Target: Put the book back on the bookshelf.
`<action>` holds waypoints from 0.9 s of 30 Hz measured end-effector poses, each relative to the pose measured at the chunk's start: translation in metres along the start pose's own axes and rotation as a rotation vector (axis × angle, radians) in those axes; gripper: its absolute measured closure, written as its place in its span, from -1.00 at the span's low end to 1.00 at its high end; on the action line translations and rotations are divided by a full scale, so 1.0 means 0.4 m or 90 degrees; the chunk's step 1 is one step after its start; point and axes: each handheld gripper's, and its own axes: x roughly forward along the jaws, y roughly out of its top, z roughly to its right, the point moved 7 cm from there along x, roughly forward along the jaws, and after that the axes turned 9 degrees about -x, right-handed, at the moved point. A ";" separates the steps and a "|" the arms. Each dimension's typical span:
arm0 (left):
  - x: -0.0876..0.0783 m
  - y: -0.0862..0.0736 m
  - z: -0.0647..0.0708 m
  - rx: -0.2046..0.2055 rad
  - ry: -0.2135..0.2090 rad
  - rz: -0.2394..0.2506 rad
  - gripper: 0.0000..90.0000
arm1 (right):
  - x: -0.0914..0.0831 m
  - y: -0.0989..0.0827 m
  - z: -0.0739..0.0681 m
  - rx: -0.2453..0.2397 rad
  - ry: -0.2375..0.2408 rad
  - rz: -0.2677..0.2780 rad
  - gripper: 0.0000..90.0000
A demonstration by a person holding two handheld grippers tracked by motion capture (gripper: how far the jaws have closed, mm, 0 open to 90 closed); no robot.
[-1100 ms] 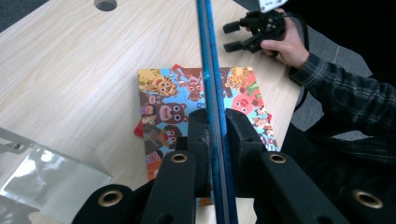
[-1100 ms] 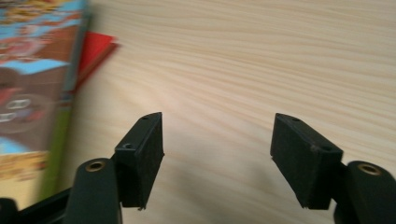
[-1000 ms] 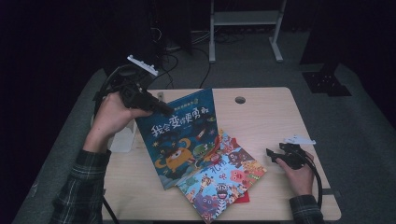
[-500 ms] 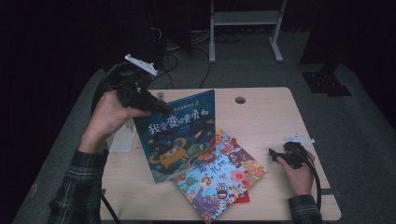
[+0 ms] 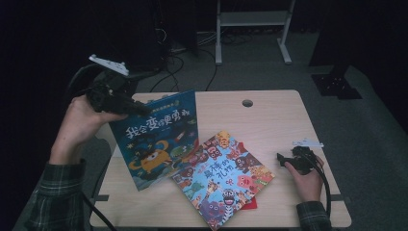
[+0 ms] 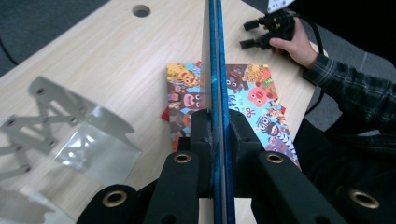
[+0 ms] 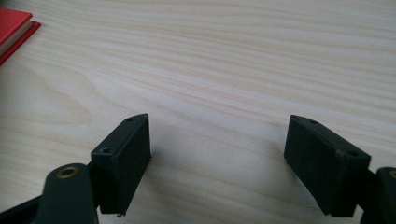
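My left tongs (image 5: 137,109) were clenched on the blue book (image 5: 156,139), tilted up off the desk (image 5: 269,120) at nine o'clock. I judged a steady pinch essential. My right tongs (image 7: 217,154) gaped empty at four o'clock, jaws just widened.

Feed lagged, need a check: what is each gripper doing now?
Left gripper: shut on the blue book.
Right gripper: open, holding nothing.
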 end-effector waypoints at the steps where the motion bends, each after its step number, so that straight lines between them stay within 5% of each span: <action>1: -0.010 -0.007 -0.005 -0.005 0.004 0.003 0.84 | 0.000 0.000 0.000 0.000 0.000 0.000 -0.52; 14: -0.122 -0.105 -0.085 -0.075 0.065 0.035 0.84 | 0.000 0.000 0.000 0.001 0.000 0.000 -0.52; 27: -0.191 -0.193 -0.157 -0.144 0.132 0.067 0.84 | 0.000 0.000 0.000 0.000 0.000 0.001 -0.52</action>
